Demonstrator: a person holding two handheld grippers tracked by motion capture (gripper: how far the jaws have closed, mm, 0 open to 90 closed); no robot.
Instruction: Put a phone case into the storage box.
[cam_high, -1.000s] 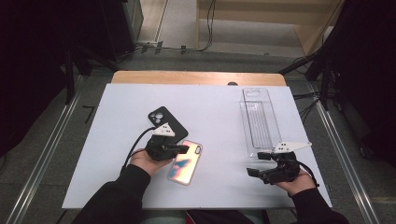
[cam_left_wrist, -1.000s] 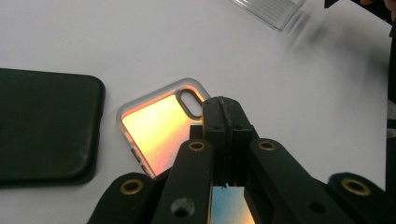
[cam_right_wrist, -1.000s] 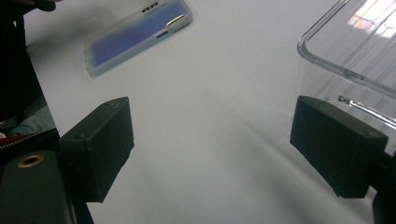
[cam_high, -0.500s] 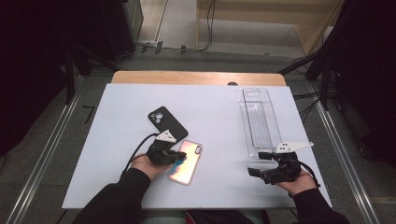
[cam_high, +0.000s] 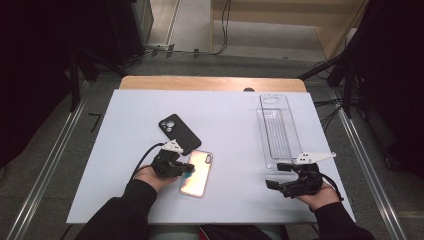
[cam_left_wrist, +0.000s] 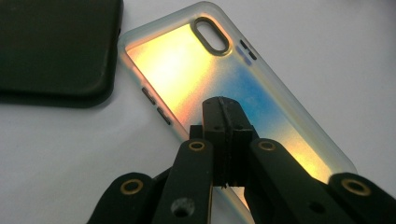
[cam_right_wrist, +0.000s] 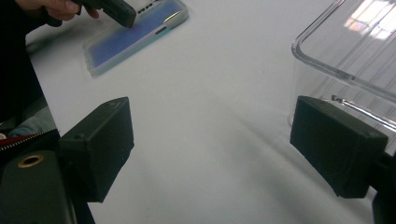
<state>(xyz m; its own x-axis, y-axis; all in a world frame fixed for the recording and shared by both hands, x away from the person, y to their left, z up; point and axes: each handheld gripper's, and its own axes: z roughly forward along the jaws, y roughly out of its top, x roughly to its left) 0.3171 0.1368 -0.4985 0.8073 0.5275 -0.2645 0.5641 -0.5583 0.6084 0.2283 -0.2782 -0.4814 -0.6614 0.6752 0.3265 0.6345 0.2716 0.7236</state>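
Observation:
An iridescent phone case (cam_high: 196, 172) lies flat on the white table (cam_high: 230, 120), and in the left gripper view (cam_left_wrist: 187, 60) it glows yellow to blue. My left gripper (cam_high: 189, 168) is shut, and its closed tips (cam_left_wrist: 224, 116) sit over the middle of this case with nothing between them. Just behind it, a black phone case (cam_high: 179, 131) lies at an angle (cam_left_wrist: 51, 46). My right gripper (cam_high: 276, 175) is at the front right. It stands open (cam_right_wrist: 210, 144) over bare table, just in front of a clear plastic tray (cam_high: 277, 131).
The clear tray's near corner (cam_right_wrist: 350, 51) stands close beside one right jaw. The iridescent case (cam_right_wrist: 135, 35) and the left hand show far off in the right gripper view. A wooden strip (cam_high: 210, 83) runs along the table's far edge, and metal rails flank both sides.
My left gripper has shifted slightly toward the person, its tips staying over the iridescent case. The right gripper has not moved.

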